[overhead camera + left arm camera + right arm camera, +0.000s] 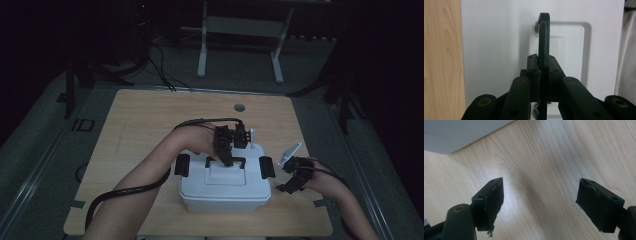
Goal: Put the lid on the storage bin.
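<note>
I have the left gripper (226, 159) clamped on the black handle (543, 37) of the white box (225, 190), low and centre in the high view, side latches apparently undone. Lifting the lid remains; my right gripper (540, 202) hangs open over bare table (145, 120), right of the box.

handle (543, 45) base hidden behind hand-held gripper, white box (456, 132) cut off by edge

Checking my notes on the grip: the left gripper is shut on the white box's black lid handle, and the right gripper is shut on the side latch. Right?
Not quite. The left gripper is shut on the lid handle, but the right gripper is open above bare table, as the right gripper view shows.
</note>
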